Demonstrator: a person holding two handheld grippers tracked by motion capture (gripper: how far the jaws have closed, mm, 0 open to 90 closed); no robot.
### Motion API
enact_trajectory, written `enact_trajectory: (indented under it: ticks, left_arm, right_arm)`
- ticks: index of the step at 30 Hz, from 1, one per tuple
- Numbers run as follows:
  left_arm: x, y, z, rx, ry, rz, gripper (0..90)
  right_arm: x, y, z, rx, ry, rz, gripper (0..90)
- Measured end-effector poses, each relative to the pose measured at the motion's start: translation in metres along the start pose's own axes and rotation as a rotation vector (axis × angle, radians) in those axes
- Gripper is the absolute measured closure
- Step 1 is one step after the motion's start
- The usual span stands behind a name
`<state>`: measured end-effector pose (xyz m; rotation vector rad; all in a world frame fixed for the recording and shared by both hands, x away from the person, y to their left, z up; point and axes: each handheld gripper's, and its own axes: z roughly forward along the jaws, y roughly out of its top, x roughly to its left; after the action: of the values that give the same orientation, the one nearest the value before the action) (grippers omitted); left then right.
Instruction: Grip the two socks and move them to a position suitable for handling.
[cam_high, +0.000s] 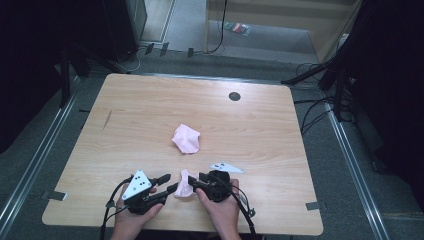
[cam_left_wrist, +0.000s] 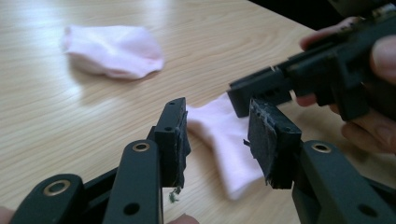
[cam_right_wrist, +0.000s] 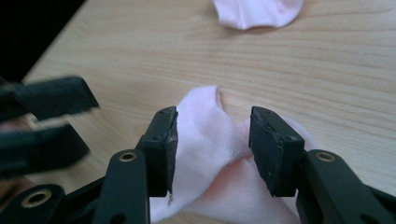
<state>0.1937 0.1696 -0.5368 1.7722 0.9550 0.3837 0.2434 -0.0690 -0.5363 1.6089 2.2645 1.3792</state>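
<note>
A small pink sock (cam_high: 184, 184) lies crumpled on the wooden table (cam_high: 150, 110) near its front edge. My left gripper (cam_high: 171, 182) points at it from the left and my right gripper (cam_high: 193, 182) from the right, tips almost meeting. In the left gripper view the sock (cam_left_wrist: 229, 144) lies between the open jaws of the left gripper (cam_left_wrist: 218, 105), pads apart from it. The right gripper (cam_right_wrist: 215, 114) is open too, with the sock (cam_right_wrist: 205, 144) on the table between its jaws. A second pink sock (cam_high: 186, 138) rests at the table's middle.
A dark round grommet (cam_high: 234, 96) sits in the table's far half. Bare wood stretches to the left and right of the socks. Cables and stand legs (cam_high: 320, 75) lie on the floor past the far right corner.
</note>
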Motion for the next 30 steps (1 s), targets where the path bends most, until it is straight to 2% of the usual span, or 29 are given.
enact_trajectory:
  ticks: [1, 3, 4, 6, 7, 8, 9, 10, 11, 13, 15, 16, 17, 18, 20, 21, 22, 23, 24, 25, 26, 27, 28, 30]
  left_arm:
    - [0.002, -0.001, 0.000, 0.003, 0.016, -0.018, 57.6]
    - [0.005, -0.004, 0.000, 0.017, 0.035, -0.039, 57.9]
    - [0.006, -0.005, 0.000, 0.021, 0.033, -0.050, 57.5]
    - [0.008, -0.005, 0.001, 0.039, 0.021, -0.066, 55.3]
    - [0.013, -0.006, 0.006, 0.082, -0.038, -0.112, 49.9]
    - [0.013, -0.006, 0.006, 0.082, -0.038, -0.112, 46.0]
    - [0.017, -0.009, 0.014, 0.149, -0.115, -0.151, 41.8]
    - [0.017, -0.009, 0.014, 0.149, -0.115, -0.151, 38.8]
    - [0.016, -0.009, 0.017, 0.176, -0.134, -0.145, 38.8]
    - [0.012, -0.007, 0.020, 0.204, -0.135, -0.108, 33.3]
    - [0.008, -0.006, 0.023, 0.215, -0.128, -0.102, 27.5]
    - [0.007, -0.005, 0.025, 0.218, -0.109, -0.090, 25.1]
    - [0.005, -0.002, 0.029, 0.201, -0.073, -0.084, 24.6]
    - [0.005, -0.002, 0.029, 0.201, -0.073, -0.084, 25.2]
    - [0.003, 0.002, 0.030, 0.152, -0.031, -0.071, 27.1]
    - [0.001, 0.007, 0.028, 0.101, 0.056, -0.023, 32.1]
    - [0.001, 0.007, 0.028, 0.101, 0.056, -0.023, 38.2]
    - [-0.002, 0.010, 0.022, 0.065, 0.146, 0.031, 48.7]
    - [-0.002, 0.010, 0.022, 0.065, 0.146, 0.031, 63.8]
    - [-0.002, 0.011, 0.018, 0.051, 0.173, 0.055, 74.3]
    - [-0.004, 0.011, 0.014, 0.041, 0.216, 0.083, 74.3]
    - [-0.005, 0.011, 0.011, 0.035, 0.248, 0.112, 83.1]
    - [-0.006, 0.010, 0.010, 0.043, 0.259, 0.132, 88.6]
    - [-0.008, 0.007, 0.013, 0.094, 0.253, 0.163, 87.8]
  right_arm:
    - [0.002, -0.001, 0.004, 0.012, -0.019, -0.017, 57.1]
    - [0.006, -0.004, 0.008, 0.019, -0.058, -0.056, 75.0]
    - [0.008, -0.005, 0.008, 0.017, -0.069, -0.081, 80.8]
    - [0.011, -0.003, 0.005, -0.008, -0.060, -0.103, 84.6]
    - [0.015, 0.003, -0.001, -0.030, -0.040, -0.120, 85.1]
    - [0.015, 0.003, -0.001, -0.030, -0.040, -0.120, 85.1]
    - [0.019, 0.013, -0.008, -0.044, -0.019, -0.124, 85.3]
    - [0.019, 0.013, -0.008, -0.044, -0.019, -0.124, 85.3]
    - [0.022, 0.018, -0.011, -0.050, -0.011, -0.127, 85.3]
    - [0.029, 0.029, -0.016, -0.058, 0.001, -0.153, 85.4]
    - [0.038, 0.038, -0.022, -0.060, 0.010, -0.172, 85.3]
    - [0.042, 0.042, -0.024, -0.064, 0.018, -0.189, 85.4]
    - [0.050, 0.050, -0.029, -0.070, 0.029, -0.202, 85.4]
    - [0.050, 0.050, -0.029, -0.070, 0.029, -0.202, 85.4]
    - [0.058, 0.056, -0.034, -0.078, 0.052, -0.201, 85.4]
    - [0.066, 0.061, -0.038, -0.095, 0.086, -0.215, 85.4]
    - [0.070, 0.062, -0.041, -0.105, 0.108, -0.219, 85.3]
    - [0.073, 0.064, -0.045, -0.116, 0.125, -0.227, 85.3]
    - [0.073, 0.064, -0.045, -0.116, 0.125, -0.227, 85.3]
    - [0.075, 0.066, -0.050, -0.138, 0.130, -0.248, 85.4]
    - [0.075, 0.066, -0.050, -0.138, 0.130, -0.248, 85.4]
    - [0.073, 0.066, -0.052, -0.145, 0.121, -0.251, 85.4]
    - [0.069, 0.065, -0.052, -0.147, 0.106, -0.253, 85.5]
    - [0.055, 0.060, -0.049, -0.133, 0.070, -0.235, 85.6]
